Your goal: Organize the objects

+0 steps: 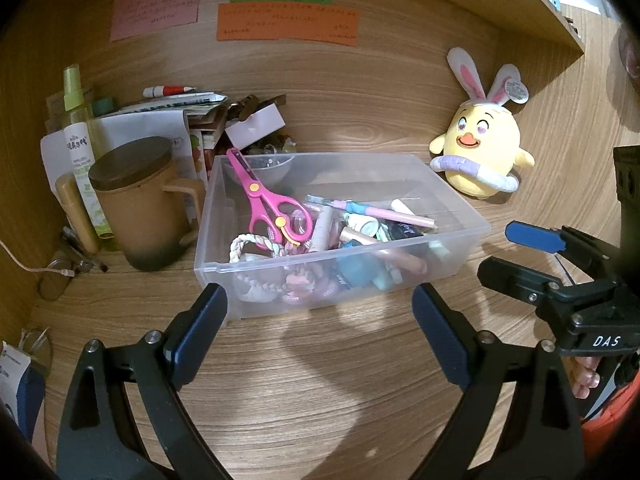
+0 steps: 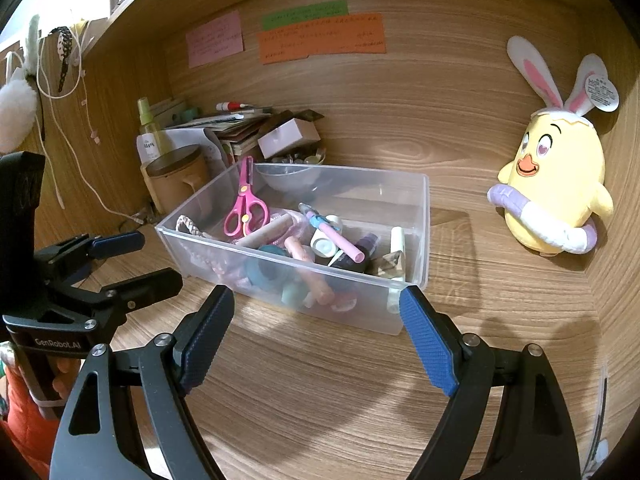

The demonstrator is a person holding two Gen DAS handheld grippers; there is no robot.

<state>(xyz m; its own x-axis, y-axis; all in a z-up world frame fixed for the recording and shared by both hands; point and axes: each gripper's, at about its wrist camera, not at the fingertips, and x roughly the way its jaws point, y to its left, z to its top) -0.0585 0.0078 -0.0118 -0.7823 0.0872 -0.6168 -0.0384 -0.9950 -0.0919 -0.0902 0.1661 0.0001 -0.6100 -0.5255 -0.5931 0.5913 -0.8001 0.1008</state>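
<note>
While both jaws stand spread wide and grasp nothing, left gripper and right gripper poised above the wood-grain desktop, side by side, just short of a clear rectangular plastic storage bin. Directly ahead of both sets of fingers, apart from the fingertips, the bin's near wall. Inside, heaped toward the near side: pink plastic zigzag scissors leaning against the far-left corner, a pink pen with a blue grip, a white braided rope loop, small cosmetic tubes and bottles. Left of the bin from the left gripper, a brown lidded mug with handle, a green spray bottle and a stack of papers and booklets. Ahead and to the right of the right gripper, well apart from the bin, a yellow chick plush toy with rabbit ears upright against the back panel. Above, on that panel, pink, green and orange paper notes.
</note>
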